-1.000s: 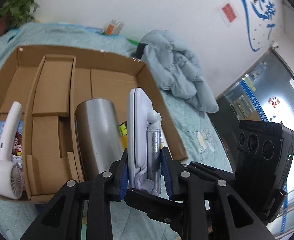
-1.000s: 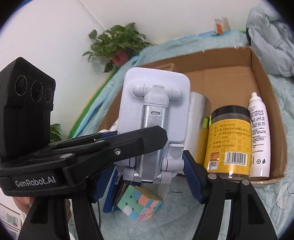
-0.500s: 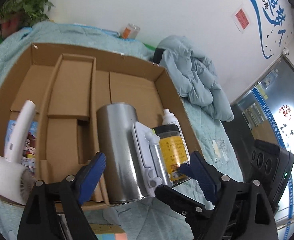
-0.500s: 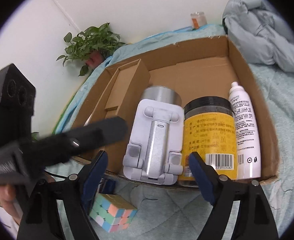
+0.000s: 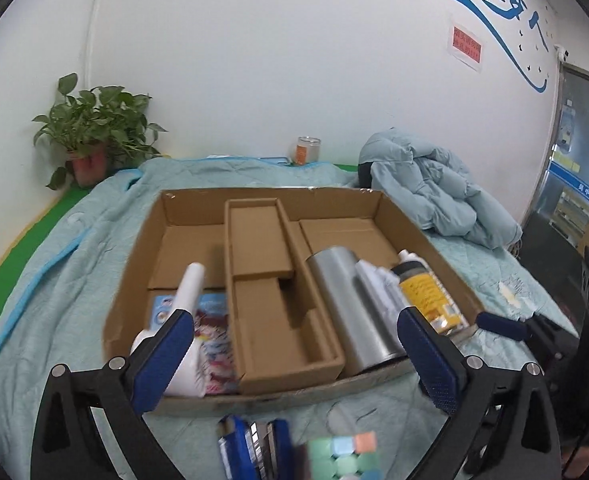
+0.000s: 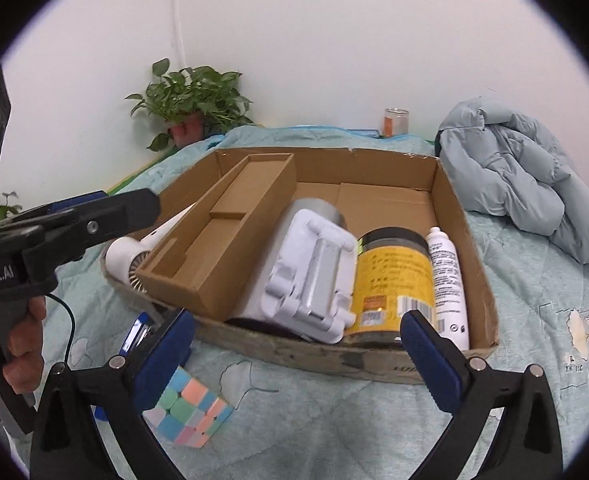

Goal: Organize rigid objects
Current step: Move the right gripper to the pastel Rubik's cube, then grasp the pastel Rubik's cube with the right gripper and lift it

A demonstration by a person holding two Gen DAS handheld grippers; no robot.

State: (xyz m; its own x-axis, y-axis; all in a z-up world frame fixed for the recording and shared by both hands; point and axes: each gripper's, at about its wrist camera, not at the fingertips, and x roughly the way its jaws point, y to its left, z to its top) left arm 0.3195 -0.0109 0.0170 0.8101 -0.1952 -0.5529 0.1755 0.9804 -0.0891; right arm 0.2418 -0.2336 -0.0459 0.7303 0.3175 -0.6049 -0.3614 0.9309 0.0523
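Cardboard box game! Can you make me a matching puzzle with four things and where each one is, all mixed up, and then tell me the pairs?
Things:
1. phone stand
2. puzzle cube
3. white spray bottle
4. handheld fan

Places:
A. on the blanket in front of the box
B. by the box's right wall
C. leaning on the silver can
D. in the box's left section

Pairs: 1-C, 2-A, 3-B, 4-D

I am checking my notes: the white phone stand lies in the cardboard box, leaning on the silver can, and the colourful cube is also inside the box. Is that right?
Not quite. The colourful cube lies outside the cardboard box, on the blanket in front of it, as the right wrist view shows. The white phone stand does lie in the box, leaning on the silver can.
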